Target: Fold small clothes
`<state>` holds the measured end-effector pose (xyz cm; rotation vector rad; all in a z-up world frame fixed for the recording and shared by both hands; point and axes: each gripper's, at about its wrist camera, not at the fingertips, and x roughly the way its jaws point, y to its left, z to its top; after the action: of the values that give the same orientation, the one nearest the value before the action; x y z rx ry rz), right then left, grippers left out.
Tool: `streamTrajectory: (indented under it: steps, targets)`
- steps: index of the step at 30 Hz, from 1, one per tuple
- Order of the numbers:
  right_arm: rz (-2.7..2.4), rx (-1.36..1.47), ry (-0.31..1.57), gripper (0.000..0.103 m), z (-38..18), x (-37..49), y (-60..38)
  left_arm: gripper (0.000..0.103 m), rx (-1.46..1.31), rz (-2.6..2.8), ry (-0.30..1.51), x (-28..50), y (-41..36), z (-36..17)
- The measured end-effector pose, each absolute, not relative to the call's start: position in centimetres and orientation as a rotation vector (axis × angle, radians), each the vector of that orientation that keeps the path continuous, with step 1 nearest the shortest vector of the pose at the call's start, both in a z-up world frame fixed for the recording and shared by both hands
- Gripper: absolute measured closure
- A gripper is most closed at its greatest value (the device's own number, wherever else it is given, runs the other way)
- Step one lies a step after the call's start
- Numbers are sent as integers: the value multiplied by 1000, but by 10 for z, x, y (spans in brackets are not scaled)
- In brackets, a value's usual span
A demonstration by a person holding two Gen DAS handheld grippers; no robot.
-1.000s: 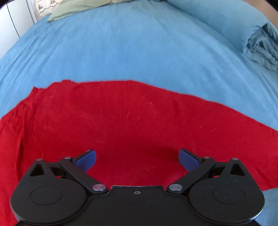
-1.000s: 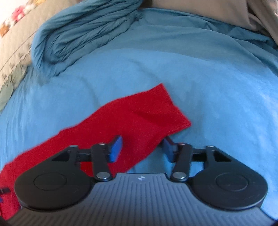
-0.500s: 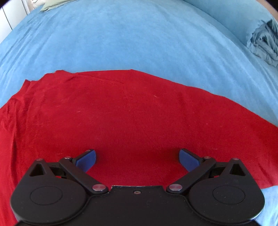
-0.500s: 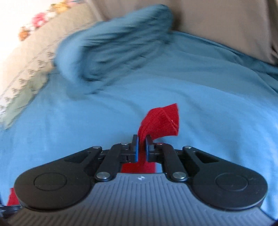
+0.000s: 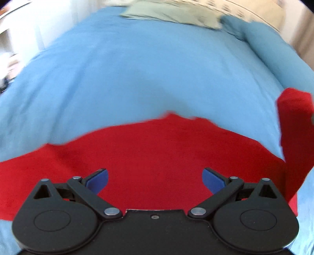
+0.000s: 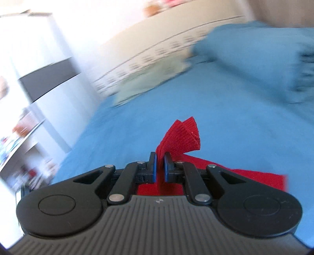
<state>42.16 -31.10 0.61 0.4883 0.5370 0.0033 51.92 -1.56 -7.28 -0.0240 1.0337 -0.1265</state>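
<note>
Gripping: the right gripper (image 6: 160,166) has its blue pads clamped tight on a fold of the red garment (image 6: 181,135), and the ribbed cuff end fans out just past the fingertips.
Left gripper: the left gripper (image 5: 155,179) hangs with its jaws spread wide and nothing between them; its blue pads (image 5: 97,181) hover over the cloth, and I cannot tell whether they touch it.
Red garment, left-wrist view: the red garment (image 5: 153,153) lies spread flat across the near part of the bed, reaching from the left edge of the view to the right.
Lifted part: at the far right of that view a strip of the same red cloth (image 5: 296,127) stands up off the bed, apart from the flat body below it.
Red garment, right-wrist view: below and to the right of the clamped fold, more red cloth (image 6: 255,176) rests on the cover.
Bed: a blue cover (image 5: 147,74) stretches away smoothly from the garment toward the far end.
Far right of the bed: a bunched blue duvet (image 6: 265,56) is heaped there, well apart from the garment.
Far end: a pale green cloth (image 5: 170,14) lies on the blue cover, near a cream patterned spread (image 6: 166,49).
Left side of the room: white furniture with a dark panel (image 6: 49,78) stands beside the bed, heavily blurred.
</note>
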Motion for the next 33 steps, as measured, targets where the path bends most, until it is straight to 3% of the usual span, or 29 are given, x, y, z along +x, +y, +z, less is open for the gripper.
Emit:
streamTrajectory:
  steps: [7, 17, 20, 22, 24, 33]
  targets:
    - [260, 357, 646, 80, -46, 452, -160, 0, -55, 20, 1011, 512, 83, -82]
    - [306, 65, 788, 79, -140, 441, -63, 0, -148, -6, 1051, 487, 118, -107]
    - [319, 8, 777, 66, -150, 435, -58, 0, -171, -29, 1049, 486, 115, -107]
    - [331, -15, 776, 28, -153, 428, -56, 0, -176, -52, 1040, 486, 109, -105]
    - [331, -38, 747, 16, -151, 424, -54, 0, -178, -80, 1030, 486, 103, -103]
    - [328, -132, 751, 14, -127, 388, -102, 0, -55, -344, 1003, 489, 20, -94]
